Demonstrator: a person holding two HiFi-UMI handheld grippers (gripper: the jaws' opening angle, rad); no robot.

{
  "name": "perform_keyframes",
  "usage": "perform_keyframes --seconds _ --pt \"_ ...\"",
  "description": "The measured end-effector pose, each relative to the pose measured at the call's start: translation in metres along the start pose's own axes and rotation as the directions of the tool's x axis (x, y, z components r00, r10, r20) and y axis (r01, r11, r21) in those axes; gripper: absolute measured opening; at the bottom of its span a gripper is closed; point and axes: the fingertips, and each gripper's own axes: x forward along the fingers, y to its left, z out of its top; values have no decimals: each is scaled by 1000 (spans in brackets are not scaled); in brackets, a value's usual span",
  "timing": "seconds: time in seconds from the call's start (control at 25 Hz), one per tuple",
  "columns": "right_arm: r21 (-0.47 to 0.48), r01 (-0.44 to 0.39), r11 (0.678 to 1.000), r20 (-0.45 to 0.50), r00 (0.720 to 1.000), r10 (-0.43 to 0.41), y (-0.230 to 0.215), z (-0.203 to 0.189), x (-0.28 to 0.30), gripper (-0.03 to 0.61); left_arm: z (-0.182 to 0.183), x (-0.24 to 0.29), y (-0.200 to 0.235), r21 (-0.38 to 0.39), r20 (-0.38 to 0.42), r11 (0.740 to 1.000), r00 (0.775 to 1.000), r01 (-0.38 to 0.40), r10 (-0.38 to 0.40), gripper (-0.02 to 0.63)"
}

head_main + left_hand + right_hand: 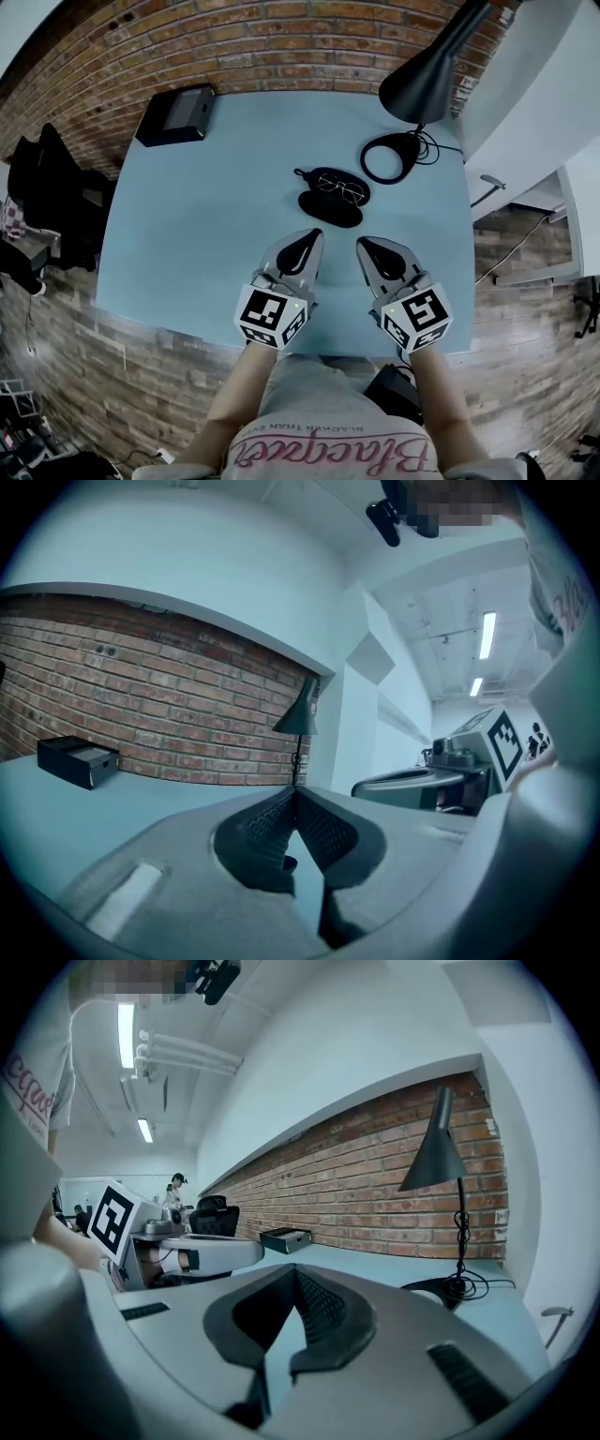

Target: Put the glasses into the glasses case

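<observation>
An open black glasses case [329, 208] lies at the middle of the pale blue table [206, 216]. Thin wire-rimmed glasses [342, 188] rest on its far half. Both grippers hover near the table's front edge, short of the case. My left gripper [312, 236] is shut, its jaws meeting at the tips [295, 795] with nothing between them. My right gripper [364, 244] is likewise shut and empty [294, 1273]. Neither touches the case or the glasses. The case does not show clearly in either gripper view.
A black desk lamp [419, 82] with a round base [391, 157] and cable stands at the back right, close to the case. A black box [177, 114] sits at the back left by the brick wall. A person's torso is below the table edge.
</observation>
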Motion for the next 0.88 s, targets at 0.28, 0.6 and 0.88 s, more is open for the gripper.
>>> perform_keyframes --seconds 0.28,0.6,0.88 --pt "22 58 998 -10 998 -58 45 4 -22 9 14 -37 -22 35 33 997 997 65 -66 5" --pt "18 117 993 42 992 -118 90 24 -56 9 30 -86 -42 66 77 992 991 103 -108 5" --pt "17 135 991 36 990 -135 118 34 -70 9 45 -118 -48 73 98 991 988 110 -116 5"
